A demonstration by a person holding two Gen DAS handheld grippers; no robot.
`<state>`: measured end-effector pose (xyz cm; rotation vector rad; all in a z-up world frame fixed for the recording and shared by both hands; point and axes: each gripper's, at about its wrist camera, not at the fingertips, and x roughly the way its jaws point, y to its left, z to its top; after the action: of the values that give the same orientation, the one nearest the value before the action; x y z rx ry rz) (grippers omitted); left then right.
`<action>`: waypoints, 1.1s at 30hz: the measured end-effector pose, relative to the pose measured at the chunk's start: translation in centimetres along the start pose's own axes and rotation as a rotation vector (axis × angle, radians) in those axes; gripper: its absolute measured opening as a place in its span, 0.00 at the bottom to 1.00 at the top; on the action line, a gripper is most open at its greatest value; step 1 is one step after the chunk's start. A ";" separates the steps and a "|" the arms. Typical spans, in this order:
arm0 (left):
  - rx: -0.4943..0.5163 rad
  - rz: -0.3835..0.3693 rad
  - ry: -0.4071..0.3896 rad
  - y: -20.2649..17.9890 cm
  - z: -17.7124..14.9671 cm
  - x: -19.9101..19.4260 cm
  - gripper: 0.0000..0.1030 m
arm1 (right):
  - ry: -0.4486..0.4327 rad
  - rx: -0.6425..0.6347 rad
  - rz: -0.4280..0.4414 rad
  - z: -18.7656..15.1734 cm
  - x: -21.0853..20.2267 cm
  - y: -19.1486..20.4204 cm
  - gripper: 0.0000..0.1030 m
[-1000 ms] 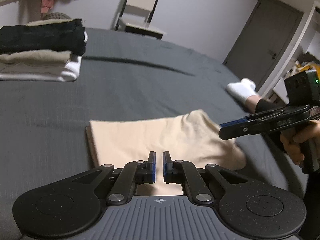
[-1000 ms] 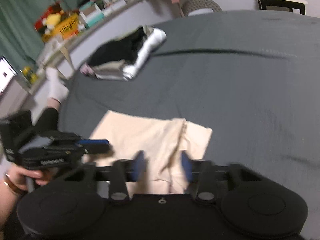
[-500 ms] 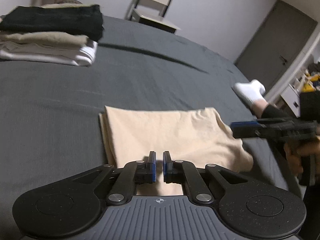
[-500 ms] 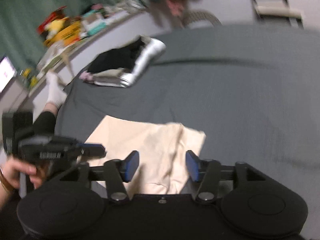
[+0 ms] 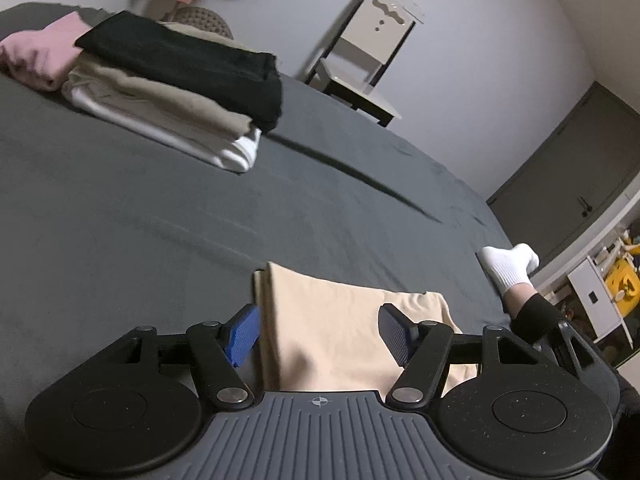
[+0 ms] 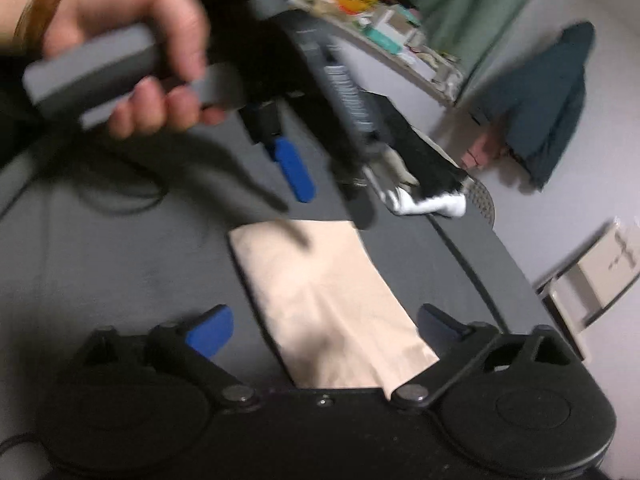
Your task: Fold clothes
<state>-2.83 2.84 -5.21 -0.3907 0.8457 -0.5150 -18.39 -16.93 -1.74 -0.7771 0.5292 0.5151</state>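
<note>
Spread wide over the folded beige garment (image 5: 340, 332), the left gripper (image 5: 320, 334) is held empty, and the right gripper (image 6: 324, 330) is likewise wide and empty above it. The cloth is judged light, soft and limp, best taken at a folded edge or corner. It is seen lying flat and rectangular on the dark grey bed (image 5: 160, 220), well apart from the stack of folded clothes (image 5: 172, 92).

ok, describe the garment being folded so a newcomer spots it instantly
On the dark grey bed, look at the near edge, just ahead of both open grippers. The beige folded garment lies flat there alone, unlike the stacked pile of black, tan and white clothes further back.
</note>
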 end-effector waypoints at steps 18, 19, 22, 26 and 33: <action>-0.138 0.011 0.010 2.4 0.1 -0.8 0.64 | 0.194 -0.424 -0.272 4.4 6.4 6.3 1.00; -0.141 0.015 0.011 2.3 0.1 -0.7 0.64 | 0.213 -0.430 -0.279 4.5 6.7 6.2 1.00; -0.152 0.026 0.017 2.4 0.1 -0.5 0.64 | 0.245 -0.479 -0.305 4.7 7.4 6.0 0.99; -0.170 0.044 0.025 2.8 0.1 -0.5 0.64 | 0.252 -0.518 -0.331 4.8 8.4 5.8 0.98; -0.200 0.062 0.024 3.5 0.2 -0.6 0.64 | 0.234 -0.487 -0.309 5.5 9.6 5.3 0.89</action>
<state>-2.07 6.07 -6.52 -0.5406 0.9335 -0.3791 -12.98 -7.30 -7.03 -1.3718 0.4914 0.2647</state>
